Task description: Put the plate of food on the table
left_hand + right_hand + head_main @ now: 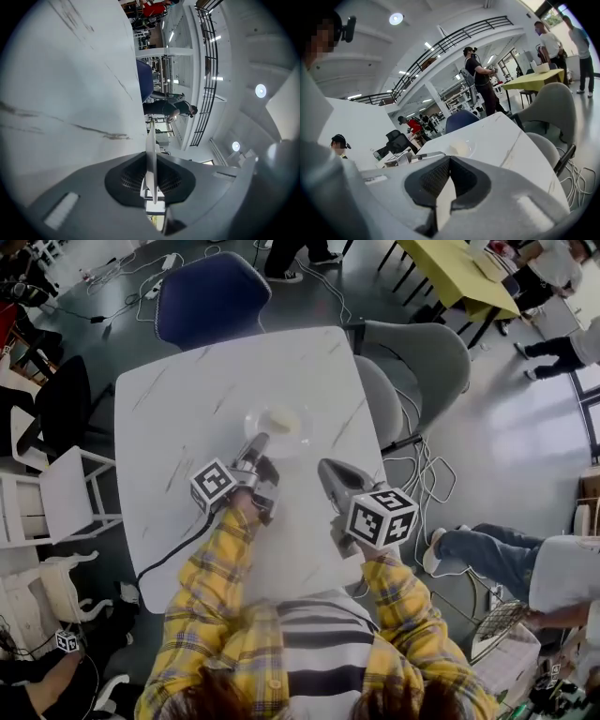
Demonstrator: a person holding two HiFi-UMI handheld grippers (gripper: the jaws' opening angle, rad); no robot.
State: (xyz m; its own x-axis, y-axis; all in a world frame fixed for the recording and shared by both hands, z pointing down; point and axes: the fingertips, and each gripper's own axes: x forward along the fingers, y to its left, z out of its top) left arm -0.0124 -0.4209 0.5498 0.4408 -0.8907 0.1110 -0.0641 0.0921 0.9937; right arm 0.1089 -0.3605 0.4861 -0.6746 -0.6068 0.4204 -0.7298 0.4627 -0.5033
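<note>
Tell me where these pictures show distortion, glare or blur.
Head view: table edges bow outward, floor shines at right. Left gripper view: rolled sideways, dark round border, ceiling lamp glares. Right gripper view: railing curves, the near right tool looks soft.

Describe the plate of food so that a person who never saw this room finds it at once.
Find the large white table with dark marble veins. Slightly right of its middle lies a small round plate with pale yellow food on it. It is the only dish there, and the left claw is shut on its near rim.

Yellow plaid sleeves point(211, 587); striped top point(309, 652); grey right gripper point(326, 468).
</note>
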